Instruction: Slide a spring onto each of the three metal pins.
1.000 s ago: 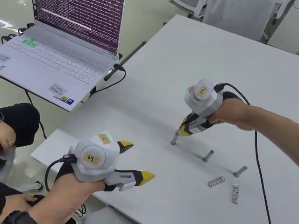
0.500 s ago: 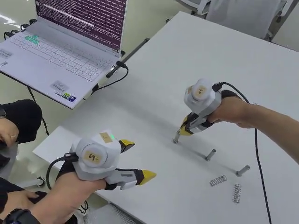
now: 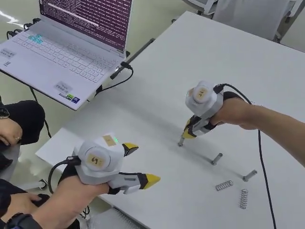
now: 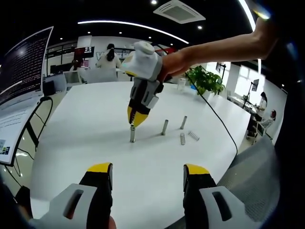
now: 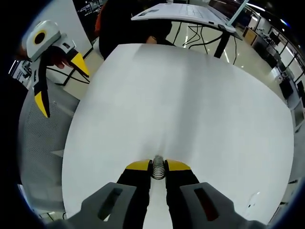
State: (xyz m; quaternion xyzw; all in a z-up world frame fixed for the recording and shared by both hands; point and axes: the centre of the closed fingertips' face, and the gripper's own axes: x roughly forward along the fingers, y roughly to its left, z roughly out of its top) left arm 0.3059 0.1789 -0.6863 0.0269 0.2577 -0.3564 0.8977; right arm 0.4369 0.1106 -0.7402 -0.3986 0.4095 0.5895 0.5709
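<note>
Left tongs (image 3: pixel 141 163): nearest the person, at the near-left corner of the white counter (image 3: pixel 214 57). They are spread wide with nothing between the yellow tips. In the left gripper view, the left tongs (image 4: pixel 148 169) point across the counter toward the pins, well short of them.

Loose springs: two lie flat on the counter near its front edge, to the right. First loose spring (image 3: pixel 224 185) lies just in front of the gap between the middle and right pins. Second loose spring (image 3: pixel 244 198) lies nearer the edge, close beside the first and not touching it. Neither is on a pin.

Pins: three stand upright in a slanted row. The left pin (image 3: pixel 181 141) is farthest from the person, then the middle pin (image 3: pixel 217 159), then the right pin (image 3: pixel 248 176). The middle and right pins are bare.

Right tongs (image 3: pixel 186 136): tips pointed down at the top of the left pin. In the right gripper view, the right tongs (image 5: pixel 158 167) are narrow and pinch the third spring (image 5: pixel 158 169), seen end-on between the yellow tips. In the left gripper view, the tips sit directly over the left pin (image 4: pixel 132 135). I cannot tell whether the spring has met the pin.

Beyond: a laptop (image 3: pixel 71 57) sits off the counter's left side, lid open, screen showing lines of text. A black cable (image 3: pixel 114 82) runs from its right side.
</note>
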